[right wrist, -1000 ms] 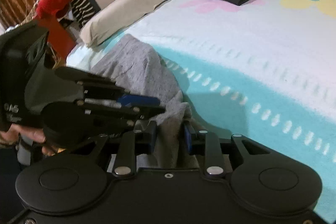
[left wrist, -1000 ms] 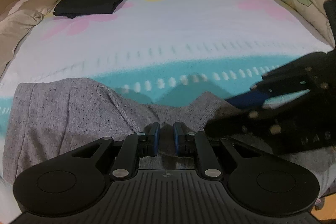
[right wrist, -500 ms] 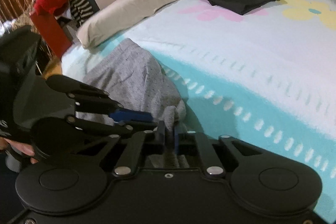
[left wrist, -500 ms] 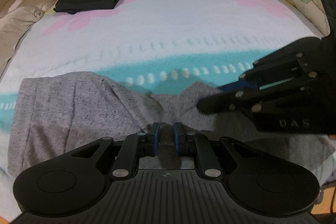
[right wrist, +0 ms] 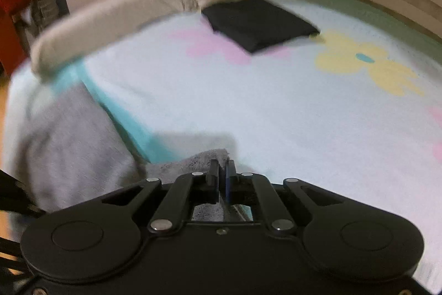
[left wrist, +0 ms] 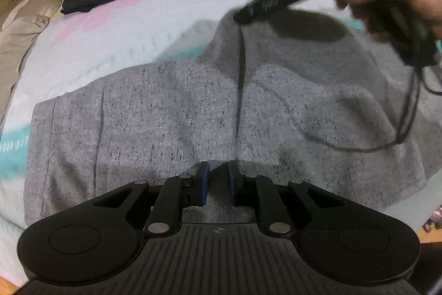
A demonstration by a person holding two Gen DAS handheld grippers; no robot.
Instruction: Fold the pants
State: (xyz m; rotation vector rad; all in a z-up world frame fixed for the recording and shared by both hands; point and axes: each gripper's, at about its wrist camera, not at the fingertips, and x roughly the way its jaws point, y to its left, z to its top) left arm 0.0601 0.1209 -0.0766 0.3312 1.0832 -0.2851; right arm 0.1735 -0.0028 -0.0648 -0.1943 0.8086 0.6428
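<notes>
Speckled grey pants (left wrist: 171, 112) lie rumpled, both grippers' jaws clamped on fabric, right one lifting a peak.

the pants (left wrist: 171, 112) lay on the near part of the bed (right wrist: 276, 107), a folded garment (right wrist: 257, 21) farther back, a pillow (right wrist: 110, 21) left of it.

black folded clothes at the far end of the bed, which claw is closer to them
Right. The right claw, shut on a raised fold of the grey pants, is out toward the black folded clothes. The left claw sits back at the pants' near edge.
</notes>
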